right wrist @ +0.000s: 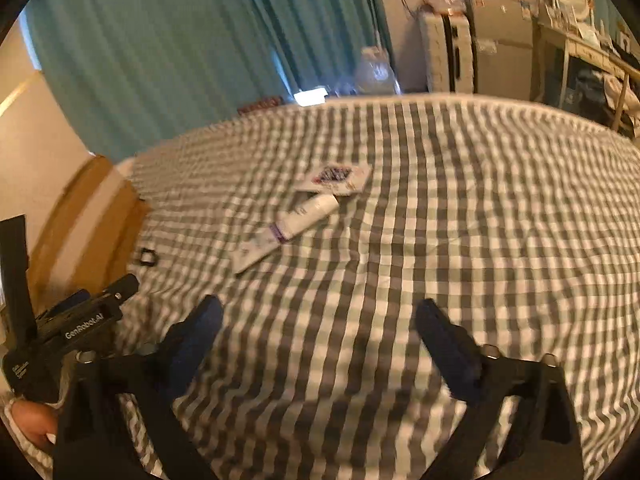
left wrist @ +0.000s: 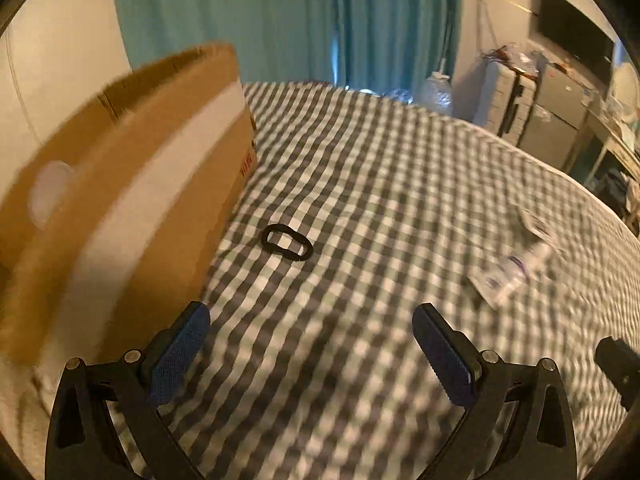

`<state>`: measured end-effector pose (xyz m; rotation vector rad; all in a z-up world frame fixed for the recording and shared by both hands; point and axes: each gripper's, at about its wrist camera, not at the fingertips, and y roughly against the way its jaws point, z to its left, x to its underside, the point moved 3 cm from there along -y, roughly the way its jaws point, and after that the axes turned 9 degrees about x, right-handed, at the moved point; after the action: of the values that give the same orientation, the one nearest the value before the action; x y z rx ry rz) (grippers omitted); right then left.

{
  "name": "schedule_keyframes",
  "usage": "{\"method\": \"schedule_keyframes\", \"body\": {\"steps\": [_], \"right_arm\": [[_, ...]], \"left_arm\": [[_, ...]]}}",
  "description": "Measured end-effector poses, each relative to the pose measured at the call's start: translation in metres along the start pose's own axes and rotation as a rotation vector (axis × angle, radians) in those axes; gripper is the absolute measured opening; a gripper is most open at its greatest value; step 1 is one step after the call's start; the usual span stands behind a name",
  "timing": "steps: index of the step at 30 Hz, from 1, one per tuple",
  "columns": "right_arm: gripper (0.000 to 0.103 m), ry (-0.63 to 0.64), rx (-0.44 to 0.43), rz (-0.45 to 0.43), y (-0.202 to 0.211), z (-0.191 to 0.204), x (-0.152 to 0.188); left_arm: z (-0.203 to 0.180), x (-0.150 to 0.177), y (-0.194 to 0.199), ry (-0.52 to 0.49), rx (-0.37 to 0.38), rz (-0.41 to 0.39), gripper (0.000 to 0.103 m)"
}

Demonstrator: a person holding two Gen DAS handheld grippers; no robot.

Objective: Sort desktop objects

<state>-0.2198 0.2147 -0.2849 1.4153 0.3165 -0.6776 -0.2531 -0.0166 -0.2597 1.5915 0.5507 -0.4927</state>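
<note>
Left wrist view: left gripper [left wrist: 310, 316] jaws spread wide, nothing between them, above the checked cloth [left wrist: 380, 184]. Black ring [left wrist: 287, 242] lies flat just beside the cardboard box [left wrist: 132, 184]. Right gripper [right wrist: 320, 312] likewise wide and empty. White tube [right wrist: 298, 218] and printed packet [right wrist: 334, 178] lie together, well apart from the ring.

Gingham bedspread [left wrist: 380, 200], grey and white checks, lightly creased. Teal curtains [left wrist: 280, 16] hang behind the bed. Far right: pale suitcase [left wrist: 508, 96] upright beside a grey cabinet [left wrist: 560, 116], dark screen [left wrist: 576, 36] on the wall above. Clear plastic bottle [right wrist: 374, 70] past the bed's far edge.
</note>
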Motion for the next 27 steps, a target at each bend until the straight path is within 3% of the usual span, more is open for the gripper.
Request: {"method": "schedule_keyframes", "body": {"steps": [1,5,10,12,13,14,15,16,19,24,27], "right_arm": [[0.08,-0.011,-0.014,0.017,-0.012,0.002,-0.004],[0.08,-0.036,-0.023,0.04,-0.048,0.015,-0.014],[0.08,-0.069,0.024,0.032,-0.083,0.03,-0.035],[0.079,-0.093,0.032,0.037,-0.092,0.034,-0.043],[0.075,-0.076,0.049,0.039,-0.097,0.037,-0.047],[0.058,-0.042,0.079,0.044,-0.096,0.042,-0.044],[0.048,0.028,0.135,0.051,-0.099,0.046,-0.044],[0.046,0.054,0.147,0.049,-0.099,0.046,-0.043],[0.035,0.045,0.113,0.038,-0.091,0.036,-0.038],[0.016,0.026,0.054,0.063,-0.072,0.019,-0.022],[0.014,0.028,0.034,0.078,-0.061,0.018,-0.008]], "left_arm": [[0.005,-0.003,-0.012,0.015,-0.006,0.005,0.103],[0.02,-0.011,-0.041,0.056,-0.027,0.008,0.103],[0.008,-0.023,-0.07,-0.025,-0.081,0.019,0.103],[0.012,-0.024,-0.078,-0.007,-0.069,0.023,0.102],[0.013,-0.024,-0.079,0.002,-0.037,0.019,0.087],[0.017,-0.024,-0.079,0.012,-0.016,0.008,0.071],[0.02,-0.024,-0.079,0.018,-0.019,0.003,0.028],[0.024,-0.025,-0.079,0.024,-0.017,0.021,0.014],[0.033,-0.024,-0.074,0.052,0.038,0.042,0.005],[0.041,-0.011,-0.048,0.036,0.095,0.036,0.004],[0.04,-0.003,-0.028,0.017,0.128,0.029,0.004]]}}
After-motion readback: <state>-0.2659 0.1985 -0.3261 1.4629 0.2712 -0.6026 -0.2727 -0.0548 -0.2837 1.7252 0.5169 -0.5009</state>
